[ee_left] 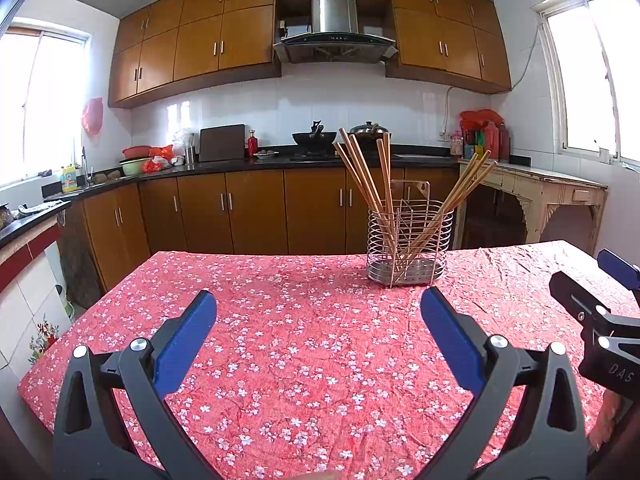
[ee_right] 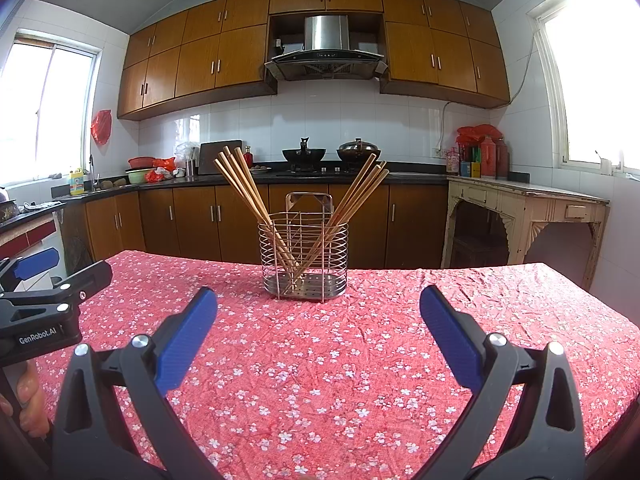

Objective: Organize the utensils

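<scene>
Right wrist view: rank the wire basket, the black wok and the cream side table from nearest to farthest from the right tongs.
1. Wire basket, on the tablecloth straight ahead of the right tongs.
2. Cream side table, to the right, beyond the table.
3. Black wok, on the stove by the far wall.

My left gripper (ee_left: pixel 318 312), jaws spread wide and empty, hangs over the floral-clothed table (ee_left: pixel 280 340); chopsticks (ee_left: pixel 362 168) fan from a wire utensil holder (ee_left: pixel 408 244) beyond, right gripper (ee_left: pixel 596 312) alongside.

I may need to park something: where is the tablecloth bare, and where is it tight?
Bare cloth runs from the wire holder forward to both open claws, left claw and right claw. The strip right of the holder to the table edge is also free. The chopsticks fan outward, crowding the space above the holder.
</scene>
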